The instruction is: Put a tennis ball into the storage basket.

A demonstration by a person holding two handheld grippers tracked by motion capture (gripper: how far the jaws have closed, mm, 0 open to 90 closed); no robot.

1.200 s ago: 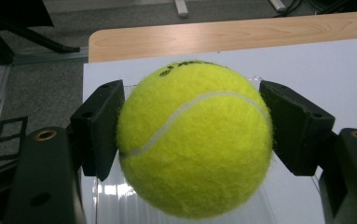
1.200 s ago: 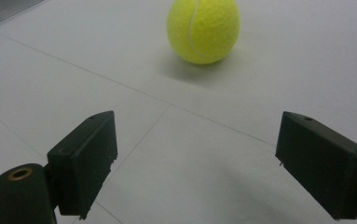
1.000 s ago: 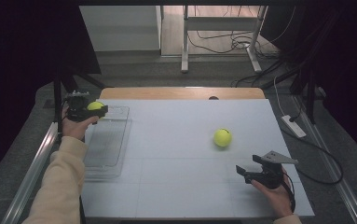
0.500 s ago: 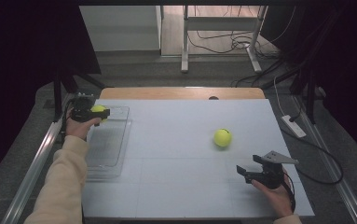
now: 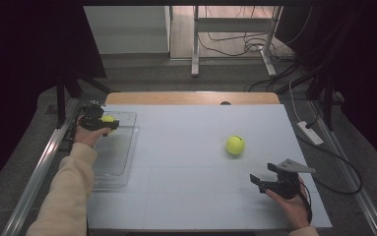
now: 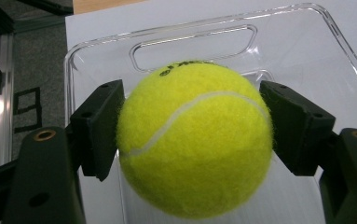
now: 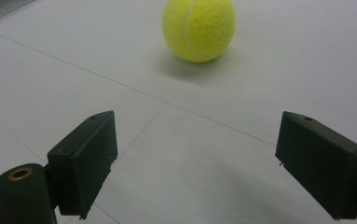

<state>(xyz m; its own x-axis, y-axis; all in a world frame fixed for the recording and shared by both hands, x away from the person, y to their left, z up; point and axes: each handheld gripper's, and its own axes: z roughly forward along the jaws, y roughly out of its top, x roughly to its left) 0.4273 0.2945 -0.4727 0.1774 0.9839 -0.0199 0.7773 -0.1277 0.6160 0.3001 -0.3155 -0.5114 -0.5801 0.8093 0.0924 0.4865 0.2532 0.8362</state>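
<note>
My left gripper (image 5: 108,123) is shut on a yellow tennis ball (image 6: 195,140), and both black pads press its sides. It holds the ball (image 5: 108,119) just over the far end of a clear plastic tray (image 5: 119,162) at the table's left. A second tennis ball (image 5: 235,144) rests on the white table right of centre. My right gripper (image 5: 256,182) stands open near the front right, with its jaws spread wide and nothing between them. That ball (image 7: 198,29) lies ahead of it, well beyond the fingertips.
The clear tray (image 6: 306,56) has a handle slot at its far wall. A wooden strip (image 5: 191,98) edges the table's far side. Metal rails (image 5: 38,172) run along the left, and cables with a white power strip (image 5: 310,132) lie on the floor at right.
My left gripper has sunk with the ball toward the tray's far end. The right gripper and the loose ball have stayed where they were.
</note>
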